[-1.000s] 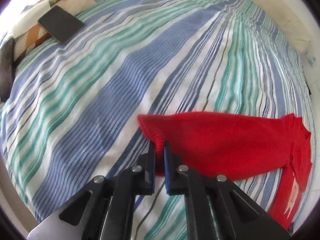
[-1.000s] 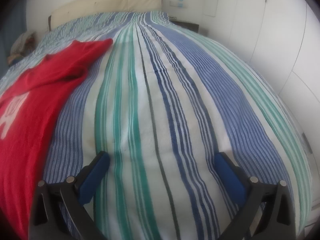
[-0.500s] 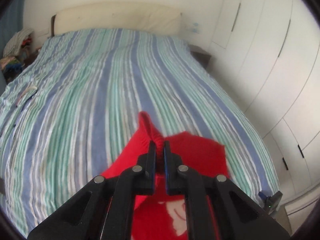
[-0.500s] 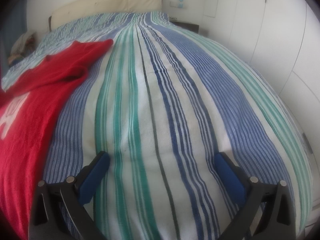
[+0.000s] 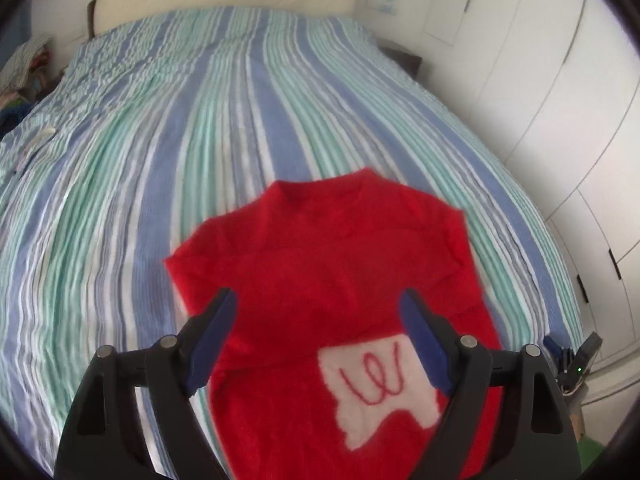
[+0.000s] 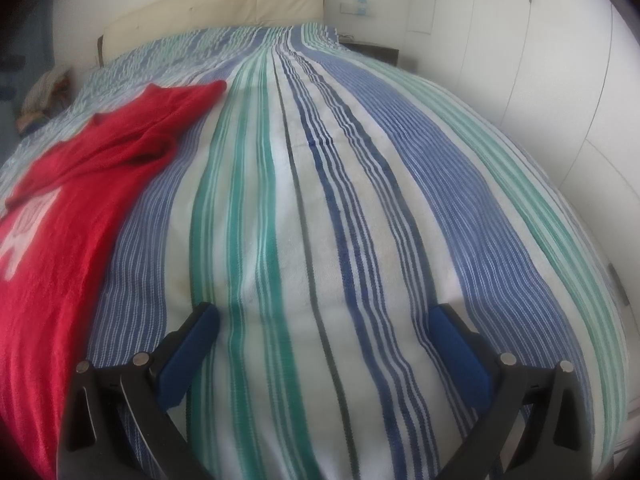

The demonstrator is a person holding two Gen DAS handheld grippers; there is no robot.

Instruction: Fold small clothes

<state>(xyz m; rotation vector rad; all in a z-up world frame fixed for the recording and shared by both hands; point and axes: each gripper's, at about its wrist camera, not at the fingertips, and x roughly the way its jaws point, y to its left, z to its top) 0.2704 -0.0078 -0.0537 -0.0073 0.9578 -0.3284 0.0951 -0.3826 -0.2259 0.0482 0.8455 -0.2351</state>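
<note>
Red sweater (image 5: 320,280) lies flat beneath the left gripper (image 5: 316,344), whose jaws have just opened, nothing pinched. Right gripper (image 6: 324,344) gapes over bare striped bedspread (image 6: 360,200), the sweater's edge leftward.

Red sweater (image 5: 320,280); blue-green striped bedspread (image 5: 160,160)

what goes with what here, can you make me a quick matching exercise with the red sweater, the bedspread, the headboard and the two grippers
Things:
1. red sweater
2. bedspread
3. headboard
4. left gripper
5. right gripper

States:
a. cream, at the far end of the bed
b. open above bare striped cloth
c. lying on the bed, white patch facing up
d. blue, green and white stripes
e. open above the red knit, jaws just opened, gripping nothing

Pairs: 1-c, 2-d, 3-a, 4-e, 5-b
</note>
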